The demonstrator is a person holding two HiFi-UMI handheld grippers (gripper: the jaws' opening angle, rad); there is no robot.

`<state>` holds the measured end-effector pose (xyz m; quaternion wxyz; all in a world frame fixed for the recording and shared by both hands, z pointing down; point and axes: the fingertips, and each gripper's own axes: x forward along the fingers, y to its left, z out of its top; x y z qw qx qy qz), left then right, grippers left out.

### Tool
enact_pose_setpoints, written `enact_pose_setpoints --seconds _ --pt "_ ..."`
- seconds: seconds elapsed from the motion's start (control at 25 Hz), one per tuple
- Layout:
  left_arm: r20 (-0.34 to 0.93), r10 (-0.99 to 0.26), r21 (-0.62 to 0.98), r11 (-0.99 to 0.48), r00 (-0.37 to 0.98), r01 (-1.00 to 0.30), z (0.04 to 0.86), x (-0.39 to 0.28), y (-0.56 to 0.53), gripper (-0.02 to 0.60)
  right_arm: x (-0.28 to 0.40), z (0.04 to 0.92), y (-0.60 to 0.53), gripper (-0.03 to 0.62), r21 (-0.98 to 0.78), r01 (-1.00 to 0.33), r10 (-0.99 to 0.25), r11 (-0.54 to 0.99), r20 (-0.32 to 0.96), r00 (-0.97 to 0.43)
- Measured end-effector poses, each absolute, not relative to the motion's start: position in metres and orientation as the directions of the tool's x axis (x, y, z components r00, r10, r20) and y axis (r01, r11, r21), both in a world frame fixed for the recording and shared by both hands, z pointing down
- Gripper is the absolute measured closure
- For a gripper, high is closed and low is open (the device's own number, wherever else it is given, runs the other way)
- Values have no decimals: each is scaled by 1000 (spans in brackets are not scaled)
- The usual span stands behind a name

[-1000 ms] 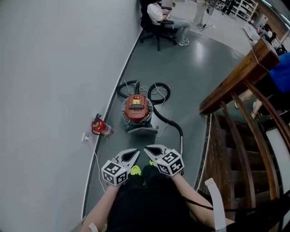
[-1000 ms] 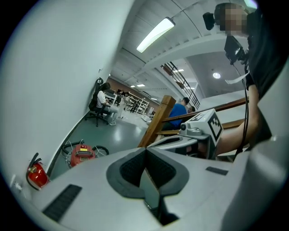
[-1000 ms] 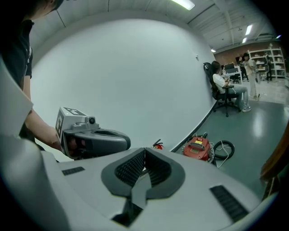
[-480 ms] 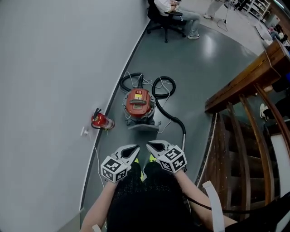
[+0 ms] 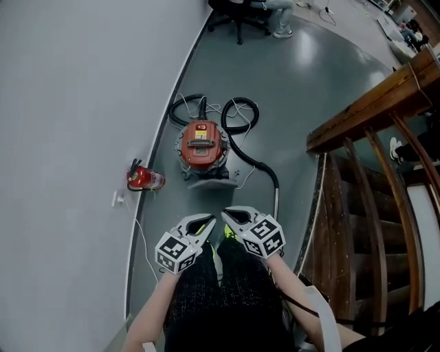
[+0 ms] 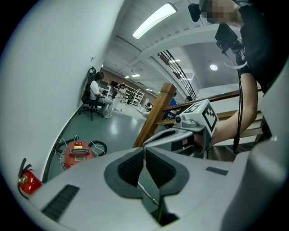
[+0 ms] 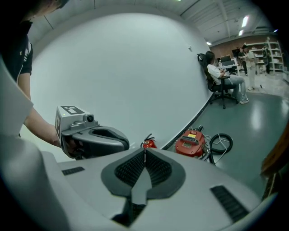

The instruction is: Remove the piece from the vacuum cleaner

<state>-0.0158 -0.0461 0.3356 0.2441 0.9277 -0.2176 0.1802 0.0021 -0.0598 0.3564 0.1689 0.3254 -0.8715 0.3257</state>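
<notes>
The red canister vacuum cleaner (image 5: 201, 144) stands on the grey floor by the wall. Its black hose (image 5: 242, 155) loops behind it and runs to a metal tube (image 5: 276, 203) on the right. A grey part (image 5: 210, 184) lies at its front. My left gripper (image 5: 208, 221) and right gripper (image 5: 225, 212) hang side by side above the person's legs, well short of the vacuum, both shut and holding nothing. The left gripper view shows the vacuum (image 6: 77, 152) far beyond my shut left gripper (image 6: 145, 149). In the right gripper view, the vacuum (image 7: 192, 141) lies far past my right gripper (image 7: 145, 151).
A red fire extinguisher (image 5: 141, 179) lies against the curved white wall, left of the vacuum. A wooden stair railing (image 5: 364, 103) runs along the right. An office chair (image 5: 237, 14) stands at the far end. A white cable (image 5: 141, 247) trails along the wall's foot.
Both grippers have sunk a little, still shut and side by side. The head view has shifted, so the vacuum sits slightly higher in the picture; it has not moved on the floor.
</notes>
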Motion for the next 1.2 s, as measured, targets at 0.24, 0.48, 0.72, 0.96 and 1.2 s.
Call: enact_pose_setpoints --seconds 0.24,0.48,0.72,0.96,1.2 --pt "464 -281 352 -812 840 -465 370 -19 -54 572 -4 385 -68 580 -440 -680 -450 586 522 -725" --pt "486 -263 365 -805 833 -468 412 -23 -66 572 -9 426 -75 580 -420 -670 -415 612 552 -724" --pt "508 -238 358 -816 828 -455 449 -24 -79 565 -8 464 -82 580 -419 -678 -402 603 575 -713" --pt "541 -220 357 -814 812 -458 502 -30 -92 530 -11 514 -90 572 -400 -679 -382 615 602 -701" --pt "562 -206 349 -819 801 -455 539 -32 -98 497 -16 551 -100 525 -375 -666 -351 644 628 -694"
